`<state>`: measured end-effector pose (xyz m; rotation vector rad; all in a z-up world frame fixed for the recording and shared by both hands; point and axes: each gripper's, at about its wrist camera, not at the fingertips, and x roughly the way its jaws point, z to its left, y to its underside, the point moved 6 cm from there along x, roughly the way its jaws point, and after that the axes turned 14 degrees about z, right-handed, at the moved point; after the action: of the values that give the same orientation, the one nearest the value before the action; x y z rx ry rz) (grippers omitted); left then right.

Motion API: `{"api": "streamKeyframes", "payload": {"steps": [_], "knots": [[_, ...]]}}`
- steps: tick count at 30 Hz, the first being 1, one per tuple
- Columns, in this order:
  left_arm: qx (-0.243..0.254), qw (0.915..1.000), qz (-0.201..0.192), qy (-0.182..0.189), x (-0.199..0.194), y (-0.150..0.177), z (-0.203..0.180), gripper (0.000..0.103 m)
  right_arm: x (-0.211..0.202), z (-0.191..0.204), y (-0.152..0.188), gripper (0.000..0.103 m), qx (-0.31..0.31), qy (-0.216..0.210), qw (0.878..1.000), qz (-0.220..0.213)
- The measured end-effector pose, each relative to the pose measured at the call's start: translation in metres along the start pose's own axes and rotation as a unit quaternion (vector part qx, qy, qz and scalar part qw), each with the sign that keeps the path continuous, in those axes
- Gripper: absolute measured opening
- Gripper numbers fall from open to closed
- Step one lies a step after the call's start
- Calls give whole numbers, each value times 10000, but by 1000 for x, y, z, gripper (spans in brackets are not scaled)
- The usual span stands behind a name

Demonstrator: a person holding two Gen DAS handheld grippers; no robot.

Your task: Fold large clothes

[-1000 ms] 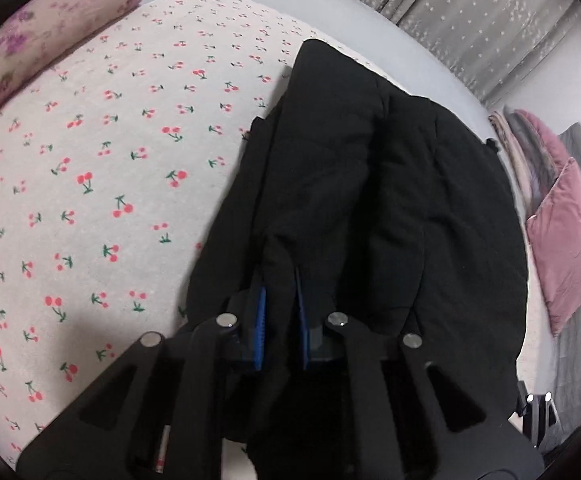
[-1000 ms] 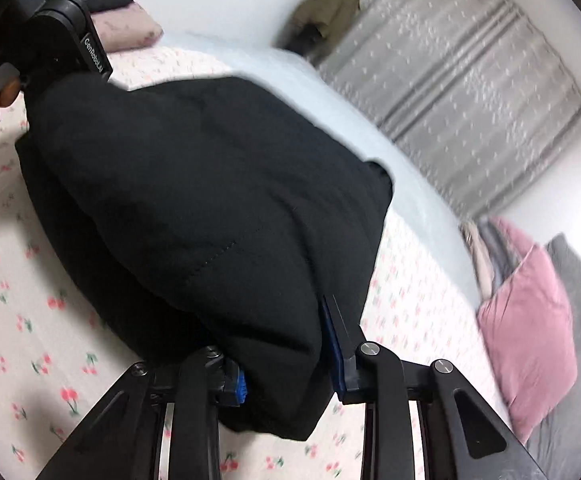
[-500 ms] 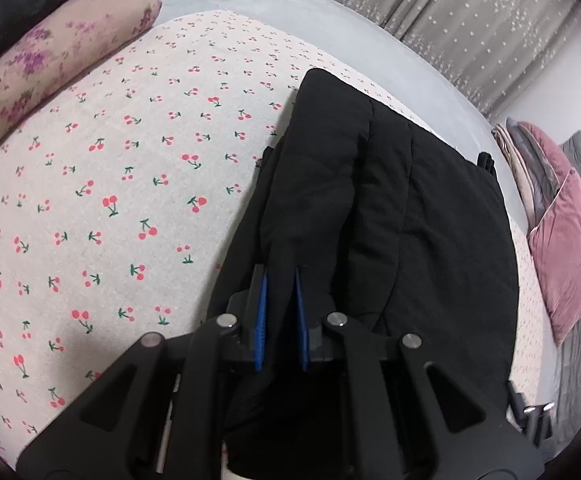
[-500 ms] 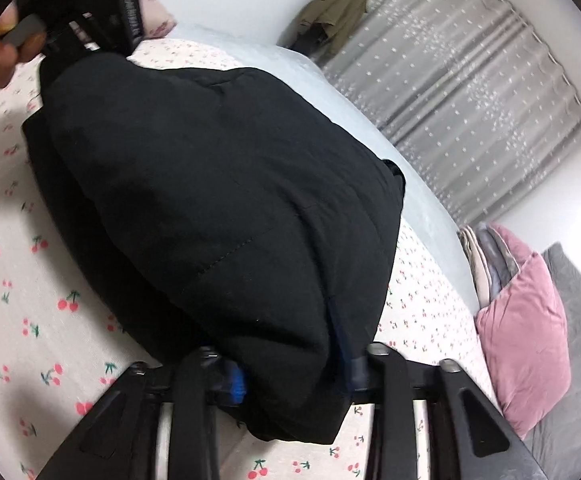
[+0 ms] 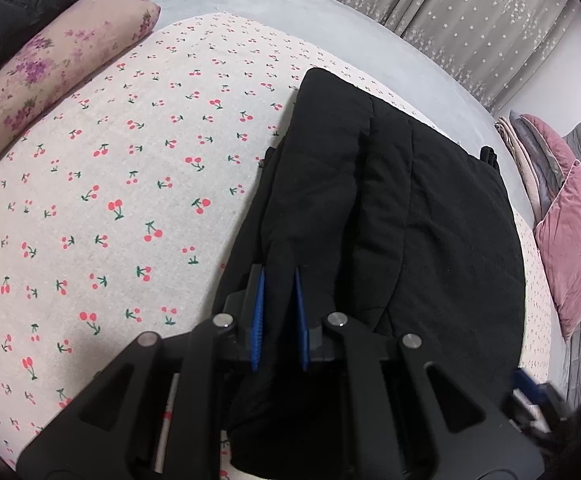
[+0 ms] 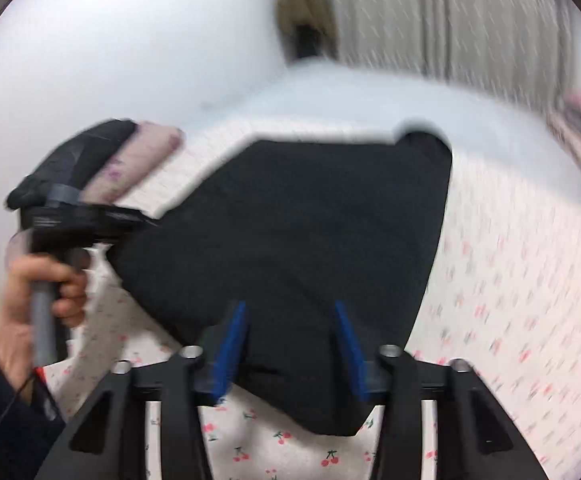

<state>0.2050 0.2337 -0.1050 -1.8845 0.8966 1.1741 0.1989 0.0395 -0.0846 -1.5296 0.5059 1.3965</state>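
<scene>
Largest in view is the bed, its cherry-print sheet serving as our folding surface. On it lies the black padded garment, already doubled into a thick slab toward the right of the sheet so that the next fold has a flat base. A floral pillow sits at the far left edge and a pink cushion at the right, both clear of the work. Our left gripper is clenched on a ridge of the garment's near edge, we judge to anchor that corner. In the blurred right wrist view, our right gripper stands spread, fabric between its blue pads but apparently ungripped.
</scene>
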Motion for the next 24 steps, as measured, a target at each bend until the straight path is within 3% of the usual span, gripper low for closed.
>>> {"api": "streamKeyframes", "payload": {"steps": [4, 7, 13, 16, 19, 21, 24], "knots": [[-8, 10000, -65, 25, -7, -1, -1, 15, 19, 13, 6, 42, -255, 556, 9981, -42], [60, 9990, -403, 185, -28, -1, -8, 15, 44, 15, 7, 43, -516, 1036, 9932, 98], [715, 9917, -920, 550, -52, 9, -45, 26, 44, 15, 9, 43, -325, 1082, 9935, 138], [1045, 9910, -720, 434, -31, 11, -62, 29, 41, 10, 6, 45, -375, 943, 9945, 260], [1012, 9945, -142, -244, 12, 11, -59, 37, 13, 0, -14, 49, -145, 382, 9990, 167], [915, 9956, -96, -179, 14, 7, -56, 38, -15, -14, -39, 50, 27, 268, 9994, -196], [884, 9960, -42, -89, 13, 4, -53, 40, -32, -41, -77, 56, 324, 443, 9975, -442]]}}
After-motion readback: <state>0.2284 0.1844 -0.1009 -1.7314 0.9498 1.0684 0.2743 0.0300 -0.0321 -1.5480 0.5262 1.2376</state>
